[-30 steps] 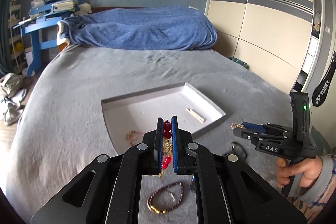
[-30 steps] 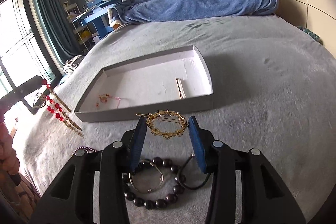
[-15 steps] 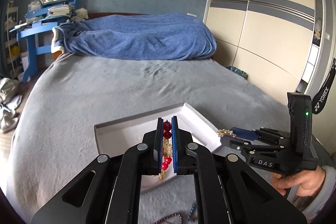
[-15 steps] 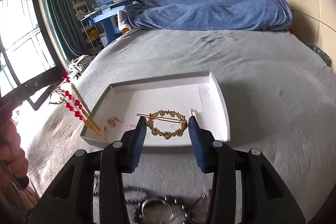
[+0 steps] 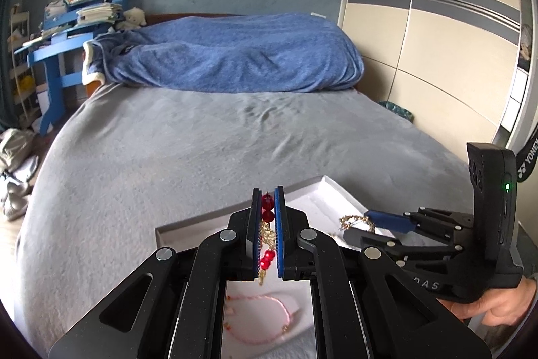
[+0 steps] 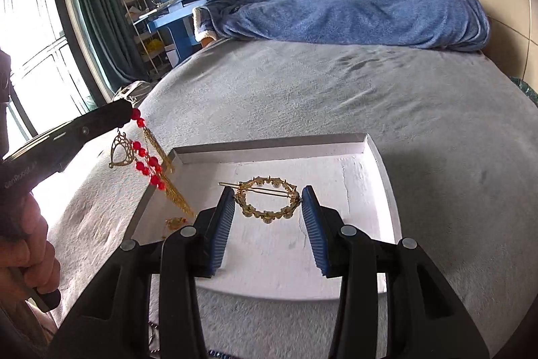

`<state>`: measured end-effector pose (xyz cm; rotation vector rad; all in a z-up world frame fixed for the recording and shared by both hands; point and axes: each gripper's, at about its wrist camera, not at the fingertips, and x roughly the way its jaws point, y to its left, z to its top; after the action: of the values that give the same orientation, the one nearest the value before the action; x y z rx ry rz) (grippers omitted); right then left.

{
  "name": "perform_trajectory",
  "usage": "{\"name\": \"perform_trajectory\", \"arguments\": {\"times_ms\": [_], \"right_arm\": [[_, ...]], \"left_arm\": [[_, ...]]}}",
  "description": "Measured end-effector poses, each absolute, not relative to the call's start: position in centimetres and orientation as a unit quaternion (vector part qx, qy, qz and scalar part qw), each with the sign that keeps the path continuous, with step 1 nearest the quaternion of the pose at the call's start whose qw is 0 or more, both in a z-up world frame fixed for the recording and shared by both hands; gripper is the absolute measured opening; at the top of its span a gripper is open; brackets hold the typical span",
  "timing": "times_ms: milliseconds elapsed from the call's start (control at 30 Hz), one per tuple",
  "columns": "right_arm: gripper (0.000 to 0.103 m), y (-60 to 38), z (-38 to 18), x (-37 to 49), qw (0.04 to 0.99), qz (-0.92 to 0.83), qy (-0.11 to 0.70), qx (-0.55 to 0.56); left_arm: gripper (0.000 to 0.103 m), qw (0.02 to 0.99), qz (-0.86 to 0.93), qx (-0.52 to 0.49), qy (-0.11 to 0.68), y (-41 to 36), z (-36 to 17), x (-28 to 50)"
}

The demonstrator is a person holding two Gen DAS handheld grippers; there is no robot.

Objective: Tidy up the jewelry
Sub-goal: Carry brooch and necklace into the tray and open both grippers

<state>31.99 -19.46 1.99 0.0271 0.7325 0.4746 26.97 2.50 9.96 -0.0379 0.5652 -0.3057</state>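
Note:
A shallow white tray (image 6: pixel 383 177) lies on the grey bed; its rim also shows in the left wrist view (image 5: pixel 188 226). My left gripper (image 5: pixel 268 217) is shut on a red-bead and gold tassel earring (image 5: pixel 267 214), which dangles over the tray's left edge in the right wrist view (image 6: pixel 148 160). My right gripper (image 6: pixel 268 207) is shut on a round gold hair clip (image 6: pixel 267 199) and holds it above the tray's middle; it also shows in the left wrist view (image 5: pixel 356 221). A thin pink bracelet (image 5: pixel 269 318) lies in the tray under my left gripper.
A small gold piece (image 6: pixel 175 222) lies in the tray's near left corner. A blue blanket (image 5: pixel 235 56) is heaped at the bed's head. A blue desk with books (image 5: pixel 77 22) stands left of the bed; wardrobe doors (image 5: pixel 420 39) stand on the right.
Both grippers have moved forward and up over the tray with their pieces held. The loose bracelets and rings on the near bed have dropped out of view.

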Motion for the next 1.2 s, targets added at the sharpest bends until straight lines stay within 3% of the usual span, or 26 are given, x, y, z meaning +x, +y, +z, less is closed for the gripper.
{"name": "perform_trajectory", "arguments": {"times_ms": [300, 1000, 1133, 1200], "right_arm": [[0.041, -19.0, -0.6, 34.5, 0.896, 0.220, 0.384, 0.019], [0.043, -16.2, -5.7, 34.6, 0.866, 0.222, 0.443, -0.068], [0.051, -16.0, -5.4, 34.1, 0.867, 0.226, 0.439, -0.074], [0.052, -16.2, -5.1, 33.8, 0.868, 0.229, 0.434, -0.076]], "left_arm": [[0.008, 0.943, -0.140, -0.023, 0.299, 2.6, 8.1, 30.1], [0.008, 0.896, -0.082, 0.036, 0.435, 3.0, 0.4, 31.5], [0.038, 0.902, -0.069, 0.043, 0.425, 3.3, 0.9, 31.0], [0.043, 0.905, -0.068, 0.051, 0.416, 3.4, 1.4, 30.5]]}}
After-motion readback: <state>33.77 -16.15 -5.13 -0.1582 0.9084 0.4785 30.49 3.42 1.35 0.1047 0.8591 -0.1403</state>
